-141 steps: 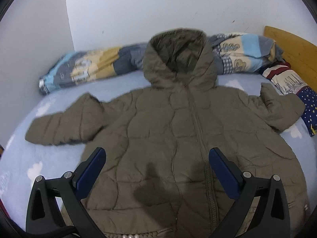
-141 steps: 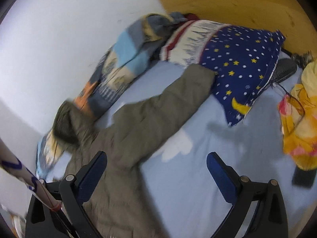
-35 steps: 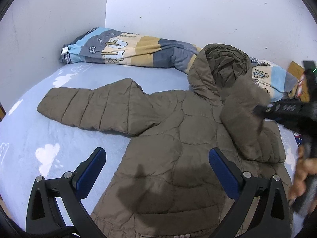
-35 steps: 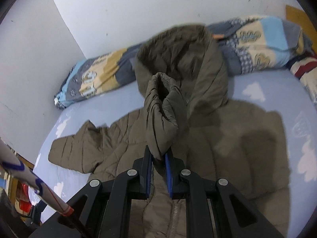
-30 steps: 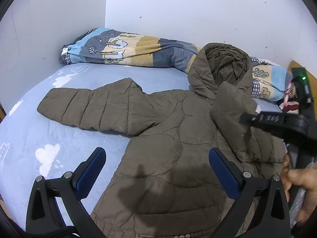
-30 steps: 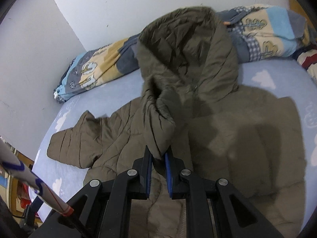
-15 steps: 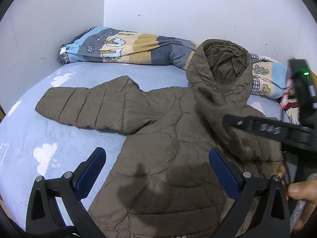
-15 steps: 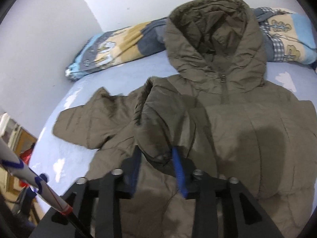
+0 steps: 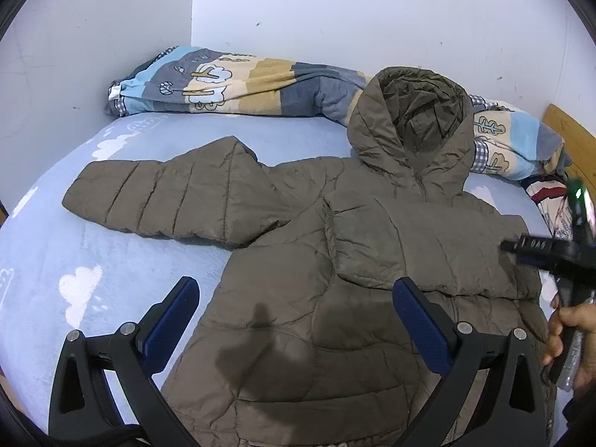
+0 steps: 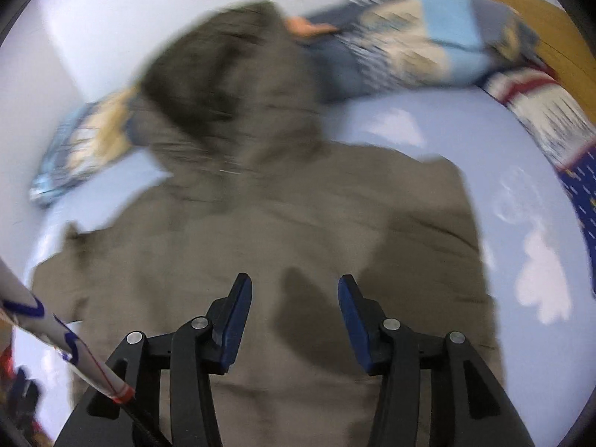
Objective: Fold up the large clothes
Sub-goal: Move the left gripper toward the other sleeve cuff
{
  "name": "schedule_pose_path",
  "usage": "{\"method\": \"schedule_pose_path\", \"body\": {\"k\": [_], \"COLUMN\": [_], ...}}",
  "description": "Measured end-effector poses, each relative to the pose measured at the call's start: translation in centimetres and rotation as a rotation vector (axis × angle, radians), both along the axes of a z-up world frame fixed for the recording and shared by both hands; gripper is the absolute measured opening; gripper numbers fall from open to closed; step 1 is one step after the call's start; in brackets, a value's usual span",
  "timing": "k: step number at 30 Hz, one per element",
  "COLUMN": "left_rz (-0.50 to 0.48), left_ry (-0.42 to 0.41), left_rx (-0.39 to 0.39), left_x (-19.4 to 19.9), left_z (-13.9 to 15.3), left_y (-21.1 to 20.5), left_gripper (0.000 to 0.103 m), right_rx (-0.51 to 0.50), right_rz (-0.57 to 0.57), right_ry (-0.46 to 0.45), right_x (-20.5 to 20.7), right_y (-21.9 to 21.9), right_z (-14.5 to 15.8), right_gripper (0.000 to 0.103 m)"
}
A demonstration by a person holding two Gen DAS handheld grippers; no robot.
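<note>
An olive hooded puffer jacket (image 9: 298,290) lies front up on the bed, hood (image 9: 413,119) toward the wall. Its right sleeve (image 9: 409,249) lies folded across the chest, while the left sleeve (image 9: 175,197) is spread out to the side. My left gripper (image 9: 294,298) hovers open above the jacket's lower front, holding nothing. In the blurred right wrist view my right gripper (image 10: 294,290) is over the jacket (image 10: 279,223), its jaws opening with nothing between them. A hand (image 9: 570,331) carries it at the right edge of the left wrist view.
The light blue sheet (image 9: 56,260) has a cloud print. A rolled striped blanket (image 9: 242,85) lies along the white wall. A wooden headboard (image 9: 570,130) and a star-patterned pillow (image 10: 581,178) are on the right. A white pole (image 10: 56,339) crosses the lower left.
My right gripper laid the right sleeve across the jacket's chest, opened off it and drew back toward the right. The left gripper stayed where it was, open.
</note>
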State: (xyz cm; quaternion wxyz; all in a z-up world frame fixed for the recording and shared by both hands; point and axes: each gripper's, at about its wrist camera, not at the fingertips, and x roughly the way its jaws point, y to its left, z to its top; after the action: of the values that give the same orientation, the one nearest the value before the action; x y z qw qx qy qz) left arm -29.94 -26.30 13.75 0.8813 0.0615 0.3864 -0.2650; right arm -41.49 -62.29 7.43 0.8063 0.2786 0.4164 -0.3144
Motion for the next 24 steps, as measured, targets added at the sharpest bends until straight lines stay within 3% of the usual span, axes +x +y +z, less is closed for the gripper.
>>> {"method": "schedule_pose_path", "body": {"k": [3, 6, 8, 13, 16, 20, 24], "left_rz": [-0.006, -0.010, -0.009, -0.007, -0.001, 0.012, 0.017], "left_ry": [0.010, 0.017, 0.021, 0.024, 0.029, 0.034, 0.034], "left_rx": [0.008, 0.012, 0.011, 0.011, 0.009, 0.022, 0.052], "left_x": [0.0, 0.0, 0.1, 0.1, 0.1, 0.1, -0.2], "left_z": [-0.3, -0.5, -0.4, -0.5, -0.6, -1.0, -1.6], "left_y": [-0.4, -0.7, -0.7, -0.7, -0.7, -0.8, -1.4], "left_gripper": [0.103, 0.103, 0.103, 0.103, 0.103, 0.103, 0.103], "right_rx": [0.093, 0.099, 0.102, 0.117, 0.094, 0.093, 0.053], "right_rz": [-0.015, 0.010, 0.008, -0.012, -0.002, 0.011, 0.078], "right_ry": [0.002, 0.025, 0.027, -0.123, -0.154, -0.177, -0.091], "right_x": [-0.4, 0.3, 0.2, -2.9, -5.4, -7.9, -7.5], "right_y": [-1.3, -1.2, -1.1, 1.8, 5.2, 8.5, 10.9], "right_z": [-3.0, -4.1, -3.4, 0.9, 2.7, 2.8, 0.8], "right_gripper": [0.052, 0.054, 0.054, 0.055, 0.056, 0.058, 0.058]}}
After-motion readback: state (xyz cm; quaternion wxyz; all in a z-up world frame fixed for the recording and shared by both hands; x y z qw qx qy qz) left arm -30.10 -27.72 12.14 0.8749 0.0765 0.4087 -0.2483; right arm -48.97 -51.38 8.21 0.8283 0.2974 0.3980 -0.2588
